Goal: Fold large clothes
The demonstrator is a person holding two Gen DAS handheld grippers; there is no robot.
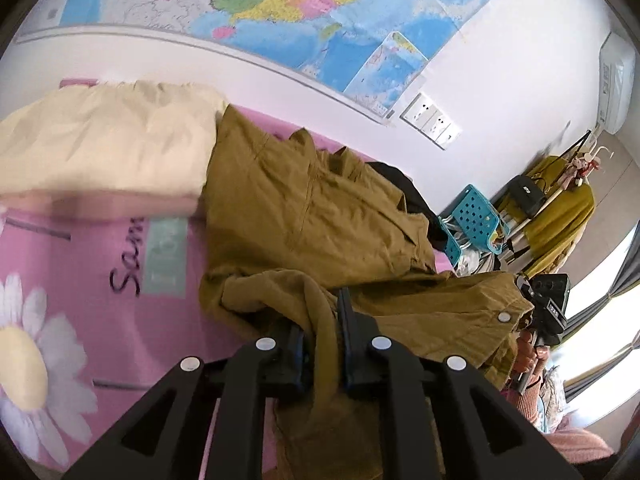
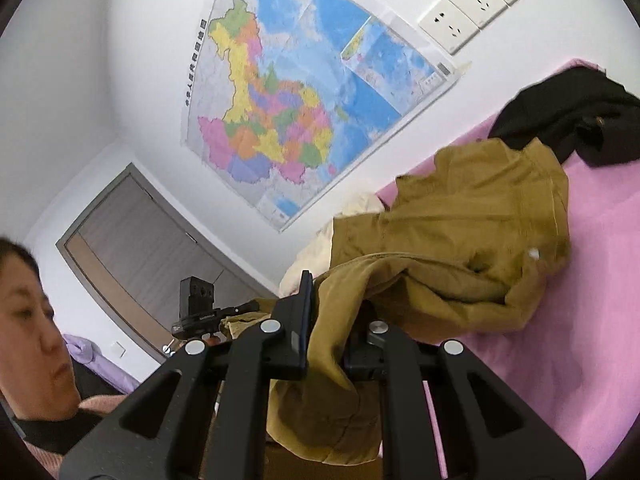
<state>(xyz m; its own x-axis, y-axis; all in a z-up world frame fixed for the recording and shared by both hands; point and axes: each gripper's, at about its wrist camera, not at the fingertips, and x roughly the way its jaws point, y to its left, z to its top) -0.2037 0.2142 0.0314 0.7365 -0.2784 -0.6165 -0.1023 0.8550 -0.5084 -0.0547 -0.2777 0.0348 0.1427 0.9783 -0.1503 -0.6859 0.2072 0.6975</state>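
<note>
Both grippers, left gripper (image 1: pixel 324 344) and right gripper (image 2: pixel 326 344), have their fingers pinching bunched edges of the olive jacket (image 1: pixel 320 216). Its body sprawls on the pink bed (image 1: pixel 120 280) toward twelve o'clock. Gripping two edges likely lets the person lift and spread it for folding.

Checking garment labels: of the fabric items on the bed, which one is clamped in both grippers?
The olive-brown jacket: left gripper and right gripper both pinch it. The black garment and cream bedding lie untouched.

The olive jacket (image 1: pixel 320 216) runs off the bottom edge in both views, its hem unseen. Bunched cloth hides the left claw's (image 1: pixel 320 320) pads. The black garment (image 2: pixel 568 116) is cut by the right edge. The cream bedding (image 1: pixel 104 140) is blurred.
</note>
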